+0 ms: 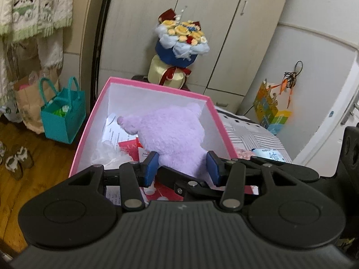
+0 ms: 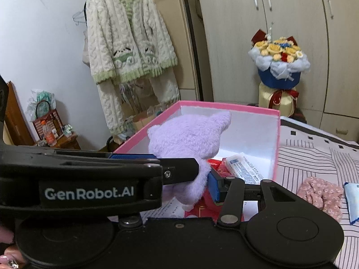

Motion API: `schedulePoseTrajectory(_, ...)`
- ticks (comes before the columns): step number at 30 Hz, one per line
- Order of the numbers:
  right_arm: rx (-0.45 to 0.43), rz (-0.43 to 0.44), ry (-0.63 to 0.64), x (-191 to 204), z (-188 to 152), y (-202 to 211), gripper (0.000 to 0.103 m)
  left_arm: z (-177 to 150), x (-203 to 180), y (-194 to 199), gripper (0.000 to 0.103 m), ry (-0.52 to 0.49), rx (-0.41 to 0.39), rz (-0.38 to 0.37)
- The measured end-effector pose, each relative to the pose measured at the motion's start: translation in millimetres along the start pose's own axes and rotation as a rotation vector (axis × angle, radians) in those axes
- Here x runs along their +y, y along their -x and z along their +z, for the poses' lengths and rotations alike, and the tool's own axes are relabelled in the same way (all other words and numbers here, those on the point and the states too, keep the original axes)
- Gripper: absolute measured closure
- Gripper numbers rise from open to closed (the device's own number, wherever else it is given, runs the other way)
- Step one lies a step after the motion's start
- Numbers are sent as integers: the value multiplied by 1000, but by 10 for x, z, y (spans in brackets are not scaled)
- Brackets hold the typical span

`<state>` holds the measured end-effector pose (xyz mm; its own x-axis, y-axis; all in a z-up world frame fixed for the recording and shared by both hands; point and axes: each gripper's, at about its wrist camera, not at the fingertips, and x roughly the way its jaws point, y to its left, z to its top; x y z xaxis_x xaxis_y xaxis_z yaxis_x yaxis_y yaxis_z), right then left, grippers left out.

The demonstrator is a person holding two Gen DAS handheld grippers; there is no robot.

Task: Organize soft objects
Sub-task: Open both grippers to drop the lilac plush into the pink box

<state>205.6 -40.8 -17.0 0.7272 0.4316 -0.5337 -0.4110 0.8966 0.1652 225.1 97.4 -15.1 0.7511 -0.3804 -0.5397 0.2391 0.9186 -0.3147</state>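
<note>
Both grippers, left (image 1: pixel 181 168) and right (image 2: pixel 190 174), pinch the purple plush (image 1: pixel 172 134) inside the pink box (image 1: pixel 157 88), 2 blue pads each pressing its fur.

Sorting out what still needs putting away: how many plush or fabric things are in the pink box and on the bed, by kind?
Purple plush toy: 1, in the pink box
Pink floral fabric piece: 1, on the striped bedcover
Total: 2
</note>
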Motion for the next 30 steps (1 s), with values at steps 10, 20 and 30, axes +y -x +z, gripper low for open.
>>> schedulePoseTrajectory(10,93,-31,33,18,102,-191,45,12,125,-158,58,66,53,-9)
schedulePoseTrajectory(20,81,-53,90,119,88,-19,31,-26,112,67,49,66,7,45)
schedulePoseTrajectory(30,26,-80,134,206,30,451,28,-110,-73,584,45,-22,-65,51)
